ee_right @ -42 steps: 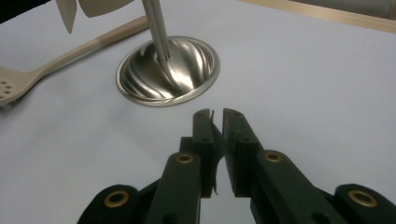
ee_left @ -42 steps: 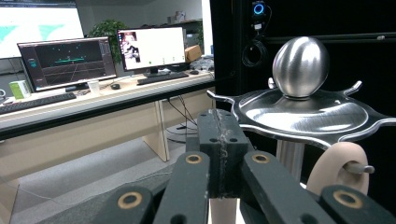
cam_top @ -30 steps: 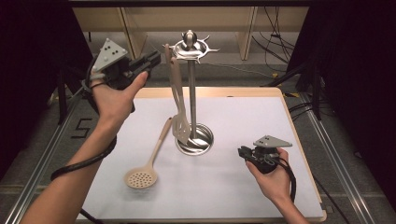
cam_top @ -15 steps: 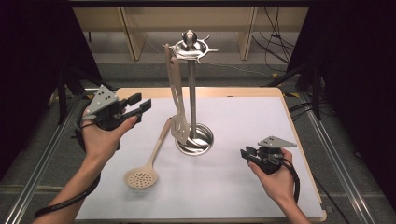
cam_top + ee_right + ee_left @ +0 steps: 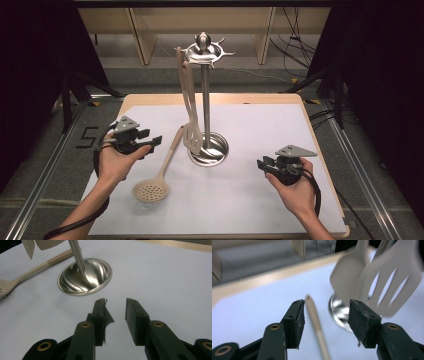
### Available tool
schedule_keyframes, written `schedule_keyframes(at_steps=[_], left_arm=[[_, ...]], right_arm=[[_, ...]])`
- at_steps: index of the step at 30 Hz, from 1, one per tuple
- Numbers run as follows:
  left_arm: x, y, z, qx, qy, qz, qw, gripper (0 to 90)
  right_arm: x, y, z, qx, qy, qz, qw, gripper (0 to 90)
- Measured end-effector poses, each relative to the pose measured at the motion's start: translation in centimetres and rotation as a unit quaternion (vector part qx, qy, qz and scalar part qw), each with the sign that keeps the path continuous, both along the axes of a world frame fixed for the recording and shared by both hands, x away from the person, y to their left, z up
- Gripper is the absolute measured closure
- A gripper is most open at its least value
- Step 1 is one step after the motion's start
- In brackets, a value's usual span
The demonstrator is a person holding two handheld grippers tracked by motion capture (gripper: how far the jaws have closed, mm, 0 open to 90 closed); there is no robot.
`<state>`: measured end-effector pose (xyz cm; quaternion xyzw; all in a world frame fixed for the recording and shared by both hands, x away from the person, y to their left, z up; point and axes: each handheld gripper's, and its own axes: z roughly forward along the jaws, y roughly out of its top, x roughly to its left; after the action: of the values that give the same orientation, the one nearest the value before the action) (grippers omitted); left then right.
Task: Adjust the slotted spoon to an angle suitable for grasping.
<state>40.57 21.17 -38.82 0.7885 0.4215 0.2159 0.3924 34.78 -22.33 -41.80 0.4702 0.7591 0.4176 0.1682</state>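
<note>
Skimmer (image 5: pixel 151 189) handle lies untouched between left tool's (image 5: pixel 325 315) just-widened jaws, clearest in its own view.

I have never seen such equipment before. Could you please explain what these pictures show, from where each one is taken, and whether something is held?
There is no robot here. A person holds a hand tool with two black jaws in each hand: the left gripper and the right gripper.

The high view looks down on the table from above the person's side. The other two pictures come from small cameras riding on the grippers, each looking along its own jaws.

On the white sheet stands a metal stand with a slotted spatula hanging from its top. A skimmer spoon lies flat beside it.

Nothing is held. The left gripper's jaws have just been opening; the spoon's handle shows between them, untouched. The right gripper's jaws are apart with nothing between them.
</note>
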Motion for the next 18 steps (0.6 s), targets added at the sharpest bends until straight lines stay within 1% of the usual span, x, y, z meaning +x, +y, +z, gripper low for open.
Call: schedule_keyframes(at_steps=[1,2,3,4,5,6,7,8,9,10,11,12,13,14,15,16,17,18], left_arm=[[0.2,-0.4,-0.7,-0.001,0.019,0.012,0.9997,44.1],[0.6,-0.4,-1.3,0.024,0.037,0.0,0.999,43.7],[0.8,-0.6,-1.9,0.027,0.059,0.002,0.9979,43.8],[1.0,-0.9,-2.5,0.032,0.071,0.005,0.9969,44.1],[1.3,-1.0,-3.1,0.035,0.077,0.003,0.9964,44.8],[1.4,-1.4,-3.6,0.031,0.094,0.011,0.9951,45.3],[1.5,-1.5,-4.1,0.036,0.105,0.01,0.9938,45.7],[1.6,-1.7,-4.5,0.039,0.112,0.01,0.9929,46.3],[1.7,-1.9,-4.8,0.041,0.117,0.007,0.9922,47.0],[1.8,-1.9,-5.1,0.048,0.126,0.0,0.9909,47.0],[1.8,-2.1,-5.3,0.052,0.142,-0.006,0.9885,47.1],[1.8,-2.3,-5.6,0.052,0.143,-0.003,0.9883,47.4],[1.9,-2.3,-5.8,0.06,0.146,-0.01,0.9874,47.9],[1.8,-2.5,-6.0,0.059,0.156,-0.006,0.986,48.6],[1.8,-2.7,-6.1,0.064,0.161,-0.009,0.9848,49.1],[1.7,-2.8,-6.2,0.068,0.169,-0.008,0.9833,49.7],[1.7,-2.9,-6.3,0.073,0.175,-0.011,0.9819,50.4],[1.7,-3.0,-6.3,0.086,0.18,-0.012,0.9798,51.7]], right_arm=[[0.1,-0.1,0.0,-0.01,-0.003,0.005,0.9999,70.0],[0.1,-0.1,0.0,-0.008,-0.002,0.007,0.9999,70.1],[0.1,-0.2,0.1,-0.016,0.002,0.007,0.9998,70.0],[0.1,-0.1,0.0,-0.013,0.001,0.005,0.9999,70.0],[0.1,-0.1,0.0,-0.012,0.003,0.003,0.9999,70.0],[0.0,0.0,0.1,-0.008,0.013,0.003,0.9999,70.0],[0.1,0.0,0.0,-0.013,-0.002,0.007,0.9999,70.0],[0.1,-0.1,0.1,-0.027,-0.004,0.012,0.9995,69.9],[0.0,0.2,0.1,-0.017,0.009,0.009,0.9998,69.9],[0.0,0.2,0.1,-0.017,0.009,0.009,0.9998,69.9],[0.0,0.4,0.1,-0.015,0.012,0.007,0.9998,69.9],[0.0,0.5,0.0,-0.012,0.016,0.01,0.9998,69.8],[0.2,0.3,0.1,-0.032,0.001,0.016,0.9994,69.7],[0.1,0.6,0.0,-0.016,0.008,0.011,0.9998,69.7],[0.0,0.8,0.0,-0.01,0.019,0.011,0.9997,69.7],[0.0,0.7,0.1,-0.019,0.018,0.01,0.9996,69.6],[0.1,0.7,-0.1,-0.018,0.013,0.015,0.9996,69.5],[0.1,0.7,0.0,-0.021,0.018,0.015,0.9995,69.4]])
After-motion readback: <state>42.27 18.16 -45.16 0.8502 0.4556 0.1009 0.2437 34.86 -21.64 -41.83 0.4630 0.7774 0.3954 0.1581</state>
